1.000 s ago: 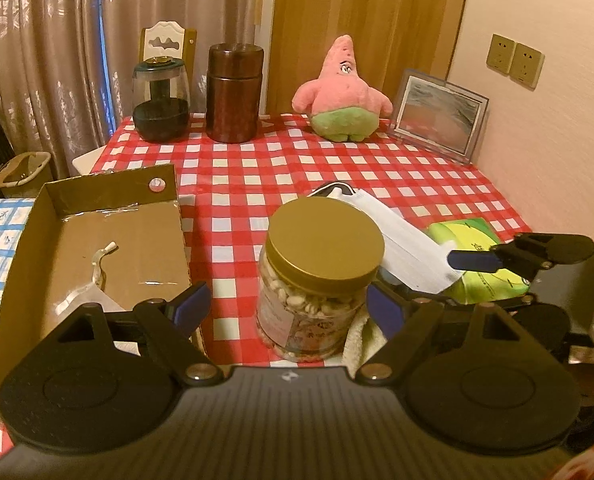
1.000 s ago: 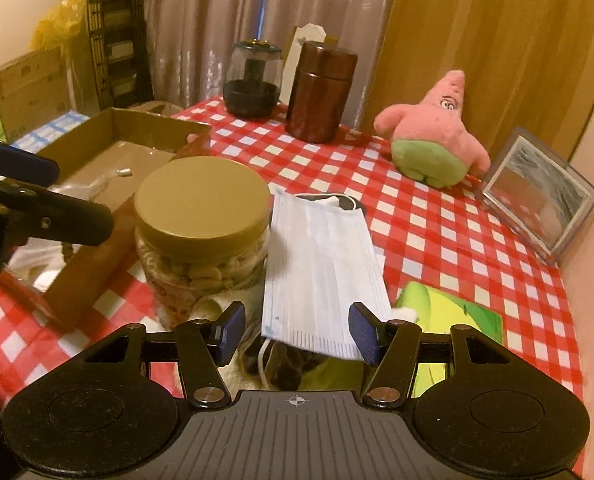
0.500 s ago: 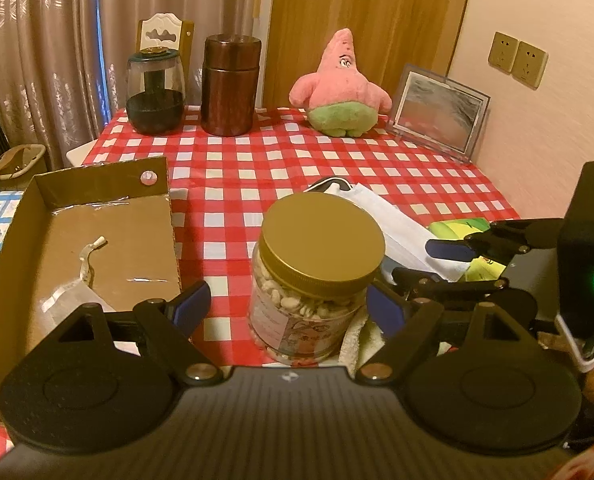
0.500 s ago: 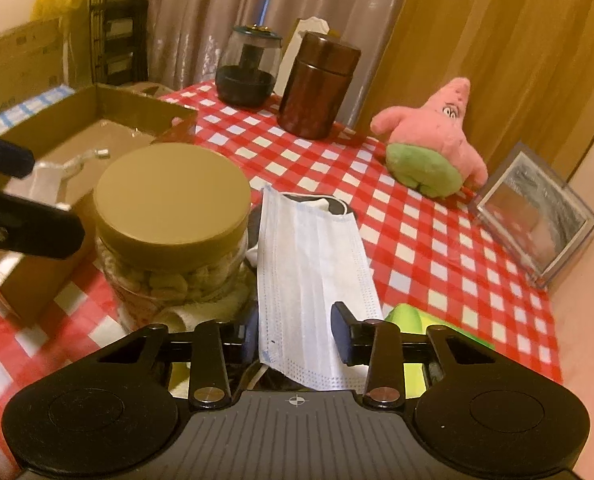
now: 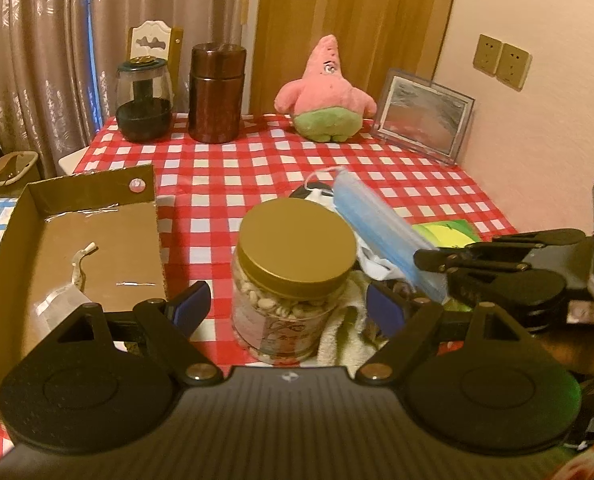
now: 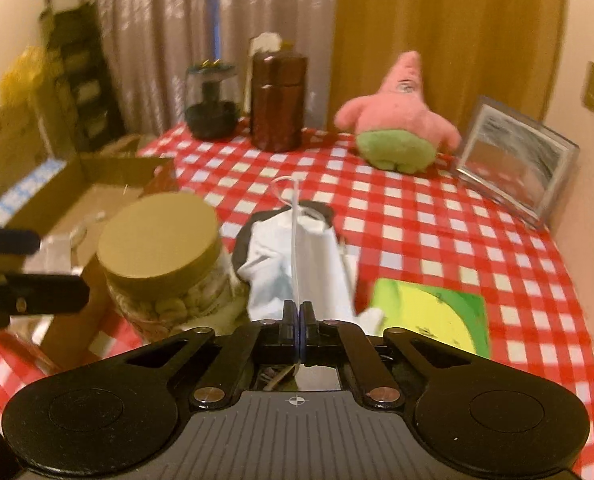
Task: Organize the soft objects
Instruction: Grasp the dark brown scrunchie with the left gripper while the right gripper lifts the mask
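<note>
Face mask (image 6: 309, 264) clamped in right gripper (image 6: 298, 316), lifted off the counter (image 6: 417, 216).
Left gripper (image 5: 285, 306) spread wide around gold-lidded jar (image 5: 293, 276) near the counter's front edge; pink plush (image 5: 327, 94) at the far edge.

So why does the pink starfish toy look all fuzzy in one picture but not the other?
In the right wrist view the whole picture is smeared, so the pink starfish toy and the jar look soft, probably motion blur. In the left wrist view the toy is sharper; only the face mask in the right gripper is streaky. Both views bend at the edges and glow orange.
</note>
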### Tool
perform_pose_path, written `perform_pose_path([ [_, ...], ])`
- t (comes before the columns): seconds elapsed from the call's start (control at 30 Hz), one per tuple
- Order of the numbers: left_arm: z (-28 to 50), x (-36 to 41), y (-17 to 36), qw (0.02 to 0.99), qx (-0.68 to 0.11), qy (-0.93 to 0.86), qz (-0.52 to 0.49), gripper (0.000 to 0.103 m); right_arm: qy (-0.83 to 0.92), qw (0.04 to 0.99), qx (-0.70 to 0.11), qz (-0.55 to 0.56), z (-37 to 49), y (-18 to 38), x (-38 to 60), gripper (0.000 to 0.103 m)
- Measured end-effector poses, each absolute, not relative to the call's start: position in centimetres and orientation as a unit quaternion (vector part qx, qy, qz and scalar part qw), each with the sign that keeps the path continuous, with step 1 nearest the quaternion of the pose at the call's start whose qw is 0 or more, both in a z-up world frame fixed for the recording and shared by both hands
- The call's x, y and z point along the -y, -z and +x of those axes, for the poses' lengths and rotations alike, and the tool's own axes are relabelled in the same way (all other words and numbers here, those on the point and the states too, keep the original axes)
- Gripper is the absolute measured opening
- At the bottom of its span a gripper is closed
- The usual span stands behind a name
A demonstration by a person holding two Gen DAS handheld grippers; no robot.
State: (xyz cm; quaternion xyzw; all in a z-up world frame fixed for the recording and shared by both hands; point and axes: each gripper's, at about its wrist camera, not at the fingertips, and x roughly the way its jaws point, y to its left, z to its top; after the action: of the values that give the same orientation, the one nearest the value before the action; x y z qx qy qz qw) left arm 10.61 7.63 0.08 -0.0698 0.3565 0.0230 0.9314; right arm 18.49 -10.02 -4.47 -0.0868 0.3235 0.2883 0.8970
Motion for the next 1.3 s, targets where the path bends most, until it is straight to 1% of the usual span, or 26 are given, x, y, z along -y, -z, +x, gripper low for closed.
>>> perform_pose_path([
  [0.27, 10.1, -5.9, -0.5, 0.933, -0.353, 0.001, -0.069, 0.083, -0.250, 0.915, -0.315, -0.031, 16.8, 2.1, 15.1, 0.000],
  [0.47, 10.1, -3.6, 0.0, 0.933, -0.352, 0.037, -0.065, 0.077, -0.212, 0.926, -0.314, -0.001, 15.7, 1.6, 18.9, 0.000],
  [0.53, 10.3, -2.8, 0.5, 0.931, -0.356, 0.047, -0.060, 0.074, -0.204, 0.926, -0.317, 0.002, 15.5, 1.8, 19.7, 0.000],
  [0.6, 10.6, -2.0, 1.1, 0.929, -0.361, 0.057, -0.055, 0.067, -0.199, 0.926, -0.321, 0.006, 15.3, 2.1, 20.5, 0.000],
  [0.63, 10.6, -1.7, 1.4, 0.929, -0.363, 0.060, -0.051, 0.066, -0.198, 0.925, -0.323, 0.008, 15.2, 2.3, 20.8, 0.000],
  [0.7, 11.0, -0.8, 2.1, 0.927, -0.366, 0.067, -0.042, 0.057, -0.193, 0.925, -0.327, 0.011, 15.1, 2.6, 21.2, 0.000],
  [0.73, 11.2, -0.5, 2.5, 0.927, -0.368, 0.070, -0.039, 0.055, -0.192, 0.925, -0.329, 0.013, 15.1, 2.8, 21.4, 0.000],
  [0.8, 11.7, 0.3, 3.2, 0.925, -0.371, 0.074, -0.031, 0.048, -0.191, 0.924, -0.330, 0.015, 15.0, 3.0, 21.7, 0.000],
  [0.83, 12.0, 0.6, 3.5, 0.925, -0.371, 0.074, -0.028, 0.046, -0.191, 0.924, -0.331, 0.016, 15.1, 3.1, 21.7, 0.000],
  [0.97, 13.3, 1.8, 4.8, 0.926, -0.370, 0.073, -0.008, 0.043, -0.192, 0.923, -0.332, 0.020, 15.1, 3.3, 22.0, 0.000],
  [1.23, 15.6, 3.0, 7.2, 0.926, -0.375, 0.044, 0.026, 0.043, -0.195, 0.921, -0.335, 0.029, 15.6, 3.7, 22.1, 0.000],
  [1.3, 16.2, 3.1, 7.7, 0.924, -0.379, 0.041, 0.032, 0.042, -0.195, 0.921, -0.335, 0.030, 15.6, 3.7, 22.0, 0.000],
])
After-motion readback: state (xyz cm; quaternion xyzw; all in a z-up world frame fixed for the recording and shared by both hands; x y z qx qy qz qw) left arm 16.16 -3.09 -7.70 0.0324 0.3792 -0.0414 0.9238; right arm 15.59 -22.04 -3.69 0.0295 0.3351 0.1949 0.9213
